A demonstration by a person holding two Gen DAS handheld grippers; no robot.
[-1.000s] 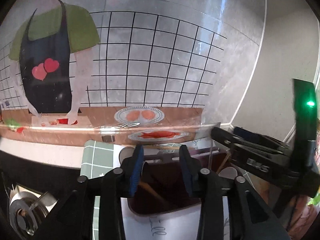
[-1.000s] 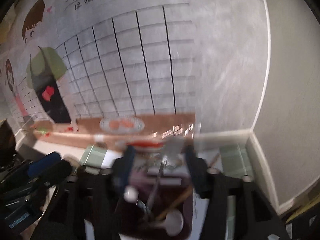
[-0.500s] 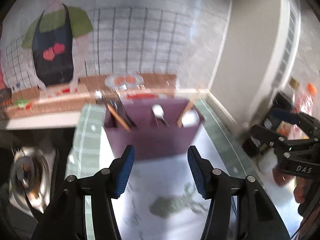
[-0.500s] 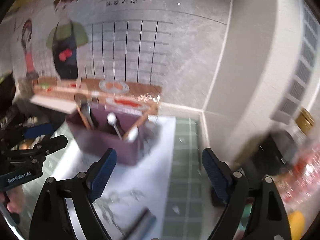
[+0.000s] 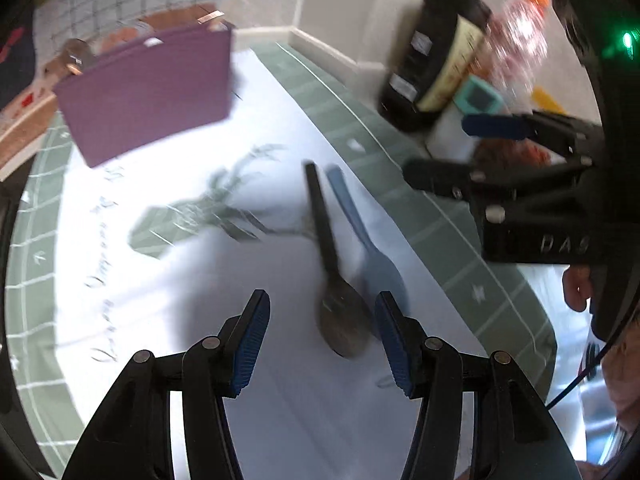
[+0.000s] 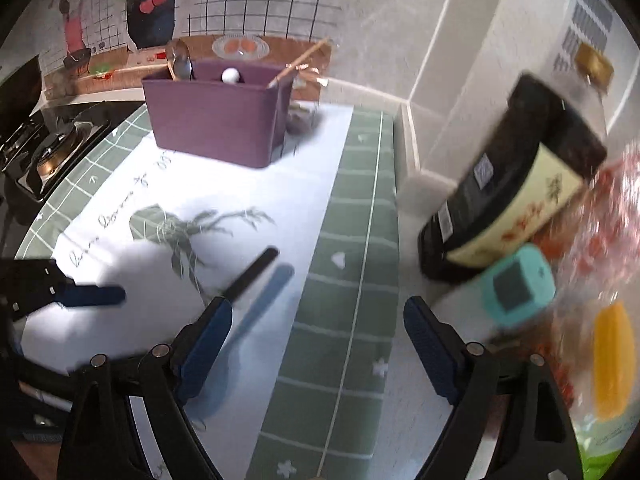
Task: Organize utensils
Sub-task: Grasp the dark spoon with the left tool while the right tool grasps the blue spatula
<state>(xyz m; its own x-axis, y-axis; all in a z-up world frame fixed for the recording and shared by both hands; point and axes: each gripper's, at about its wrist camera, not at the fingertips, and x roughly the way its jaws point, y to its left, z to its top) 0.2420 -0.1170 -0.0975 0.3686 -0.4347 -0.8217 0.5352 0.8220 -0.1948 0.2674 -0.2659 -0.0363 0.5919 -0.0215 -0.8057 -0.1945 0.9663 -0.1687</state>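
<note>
My left gripper [image 5: 322,334] hangs over the white mat [image 5: 168,280] with its jaws half apart and nothing clamped. The bowl of the dark spoon [image 5: 340,320] lies on the mat in the gap, nearer the right-hand pad. Just beside it lies a blue spoon [image 5: 376,264], handle pointing the same way; the blur leaves me unsure whether the two touch. My right gripper [image 6: 318,336] stands wide and empty over the green checked edge of the mat, the dark spoon's handle [image 6: 256,270] showing past its left-hand finger. The purple bin [image 6: 216,116] sits well apart at the far end, a metal spoon [image 6: 180,62], a white-tipped piece and a wooden stick already in it.
</note>
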